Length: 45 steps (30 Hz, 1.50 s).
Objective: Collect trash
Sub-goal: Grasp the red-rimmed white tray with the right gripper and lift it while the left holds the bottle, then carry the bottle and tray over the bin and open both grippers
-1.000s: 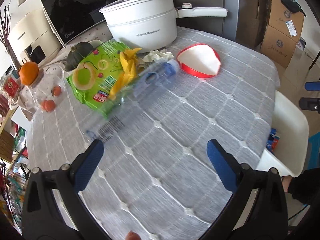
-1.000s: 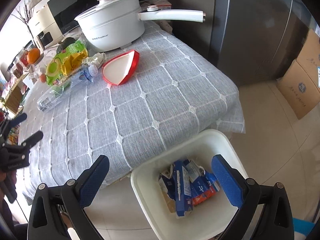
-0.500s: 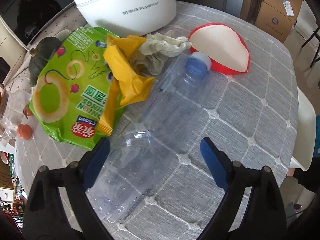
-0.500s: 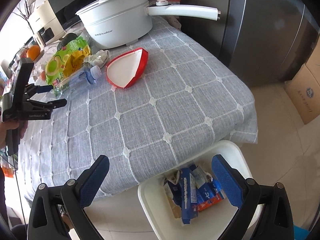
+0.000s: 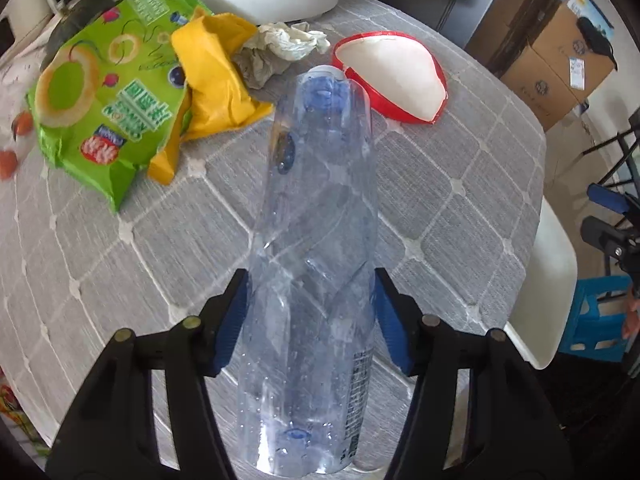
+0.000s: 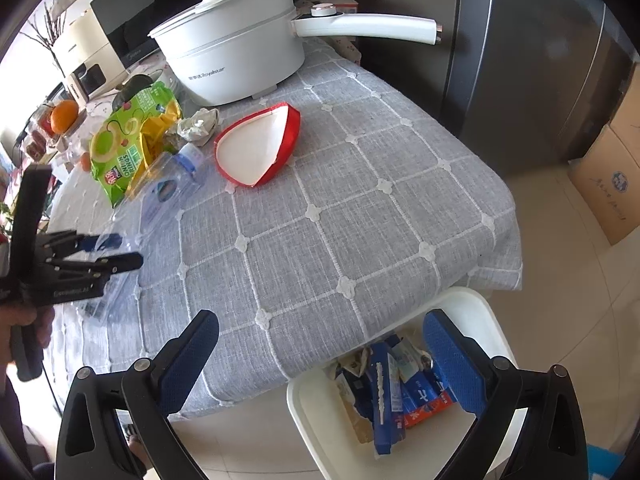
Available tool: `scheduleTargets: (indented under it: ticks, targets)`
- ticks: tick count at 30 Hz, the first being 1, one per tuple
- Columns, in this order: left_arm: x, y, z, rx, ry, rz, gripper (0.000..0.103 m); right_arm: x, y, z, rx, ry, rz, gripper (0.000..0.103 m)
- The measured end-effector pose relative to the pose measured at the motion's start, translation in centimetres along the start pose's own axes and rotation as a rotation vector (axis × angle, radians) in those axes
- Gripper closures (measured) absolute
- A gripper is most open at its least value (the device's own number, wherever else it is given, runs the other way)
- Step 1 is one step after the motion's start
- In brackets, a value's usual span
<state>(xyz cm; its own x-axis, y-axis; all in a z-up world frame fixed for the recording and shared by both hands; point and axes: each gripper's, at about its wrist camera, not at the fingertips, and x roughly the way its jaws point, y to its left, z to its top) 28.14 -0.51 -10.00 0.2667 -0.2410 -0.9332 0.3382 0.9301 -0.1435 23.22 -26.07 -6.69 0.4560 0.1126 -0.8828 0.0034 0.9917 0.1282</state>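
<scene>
My left gripper is shut on a clear plastic bottle with a blue cap, gripping its lower body; the bottle points away over the table. The bottle also shows in the right wrist view with the left gripper on it. Behind it lie a green snack bag, a yellow wrapper, a crumpled tissue and a red-rimmed paper bowl. My right gripper is open and empty above the white trash bin, which holds several cartons.
A white electric pot with a long handle stands at the table's back. An orange and small fruits sit far left. Cardboard boxes stand on the floor right. A grey fridge is behind the table.
My left gripper moved forward and closed on the bottle, which now points away along the fingers. The right gripper shifted slightly toward the table, still open over the bin.
</scene>
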Motion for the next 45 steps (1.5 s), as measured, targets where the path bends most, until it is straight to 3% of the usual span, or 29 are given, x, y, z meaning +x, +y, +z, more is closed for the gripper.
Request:
scheduleTargets:
  ticks: [5,10,16,22,23,26,27,35,45]
  targets:
    - [-1.8,1.2,-4.8,-0.211,-0.073,-0.086,0.042,1.3,-1.2,1.4,0.054,-0.042,-0.049,0.0]
    - [-4.5,1.8,-6.9,-0.244,-0.154,-0.054,0.043,3.3,-1.4,3.8,0.093,-0.074,0.039,0.001]
    - [-7.1,4.0,-6.9,-0.309,-0.268,-0.051,0.043,7.6,0.6,6.3,0.081,-0.088,0.121,0.019]
    - [-7.7,5.0,-7.1,-0.351,-0.311,-0.044,0.042,11.1,1.0,8.9,0.137,-0.118,0.209,0.038]
    - [-7.9,5.3,-7.4,-0.355,-0.31,-0.042,0.042,11.2,1.1,9.2,0.133,-0.137,0.208,0.044]
    - [-7.8,5.3,-7.5,-0.357,-0.307,-0.03,0.042,12.0,1.1,9.8,0.146,-0.104,0.252,0.086]
    - [-7.8,5.3,-7.4,-0.358,-0.307,-0.029,0.042,11.8,1.0,9.8,0.151,-0.103,0.257,0.091]
    - [-9.2,3.9,-7.6,-0.334,-0.341,-0.053,0.042,5.4,-0.1,6.9,0.123,-0.134,0.236,0.092]
    - [-12.8,-0.9,-10.3,-0.265,-0.412,-0.129,0.042,-5.5,-4.8,-1.4,0.131,-0.198,0.145,0.092]
